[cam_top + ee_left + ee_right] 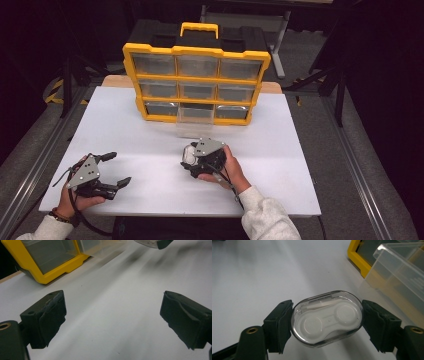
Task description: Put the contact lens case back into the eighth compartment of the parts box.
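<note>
The right gripper [325, 320] is clamped on a clear oval contact-lens case [327, 318], held just in front of the yellow organizer [196, 85] and its pulled-out clear drawer [402, 272]. The left gripper [116, 169], farther from the organizer, has jaws apart over the white table [150, 150].

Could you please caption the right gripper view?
Right gripper clamps a clear oval case above the table, near an open drawer.

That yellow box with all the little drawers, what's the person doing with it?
A person holds a gripper in each hand at a white table. The right gripper is shut on a small clear oval plastic case, held in front of the yellow organiser box with clear drawers. One clear plastic drawer in the bottom row is pulled out. The left gripper is open and holds nothing.
</note>
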Demonstrator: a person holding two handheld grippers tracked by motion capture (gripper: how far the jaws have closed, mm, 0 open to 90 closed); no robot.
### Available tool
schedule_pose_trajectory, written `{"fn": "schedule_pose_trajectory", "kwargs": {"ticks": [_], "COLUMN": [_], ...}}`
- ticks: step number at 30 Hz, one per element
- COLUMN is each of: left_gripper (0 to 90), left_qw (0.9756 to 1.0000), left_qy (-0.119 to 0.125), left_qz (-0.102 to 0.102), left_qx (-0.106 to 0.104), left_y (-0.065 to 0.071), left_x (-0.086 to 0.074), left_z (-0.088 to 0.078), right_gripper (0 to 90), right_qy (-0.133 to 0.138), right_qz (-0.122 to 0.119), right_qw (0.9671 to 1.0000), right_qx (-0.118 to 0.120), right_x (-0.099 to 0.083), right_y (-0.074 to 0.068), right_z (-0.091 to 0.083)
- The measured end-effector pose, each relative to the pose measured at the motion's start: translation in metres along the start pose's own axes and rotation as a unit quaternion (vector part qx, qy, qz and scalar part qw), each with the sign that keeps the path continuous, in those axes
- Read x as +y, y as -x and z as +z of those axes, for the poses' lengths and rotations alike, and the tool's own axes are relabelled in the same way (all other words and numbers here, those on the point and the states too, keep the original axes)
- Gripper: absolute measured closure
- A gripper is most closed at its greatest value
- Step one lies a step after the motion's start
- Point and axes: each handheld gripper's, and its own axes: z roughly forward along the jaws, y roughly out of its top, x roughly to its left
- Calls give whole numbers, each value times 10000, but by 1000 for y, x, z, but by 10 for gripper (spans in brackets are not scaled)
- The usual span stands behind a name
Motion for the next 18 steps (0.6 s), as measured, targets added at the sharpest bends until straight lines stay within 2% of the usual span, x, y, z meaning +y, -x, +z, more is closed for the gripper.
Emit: {"fn": "schedule_pose_trajectory", "kwargs": {"ticks": [6,8,10,18], "left_gripper": [80,85,82,71], "left_qw": [10000,9999,10000,10000], "left_qy": [-4,-42,19,73], "left_qz": [1,91,41,53], "left_qx": [-9,31,7,-7], "left_y": [0,0,0,-1], "left_x": [0,0,0,0], "left_z": [0,-1,-2,-4], "right_gripper": [287,287,287,287], "right_qy": [122,146,188,325], "right_qz": [29,39,57,63], "right_qw": [9998,9997,9996,9989], "right_qx": [-149,-179,-222,-344], "right_x": [2,2,3,6], "right_y": [6,8,10,13], "right_z": [-7,-9,-12,-20]}}
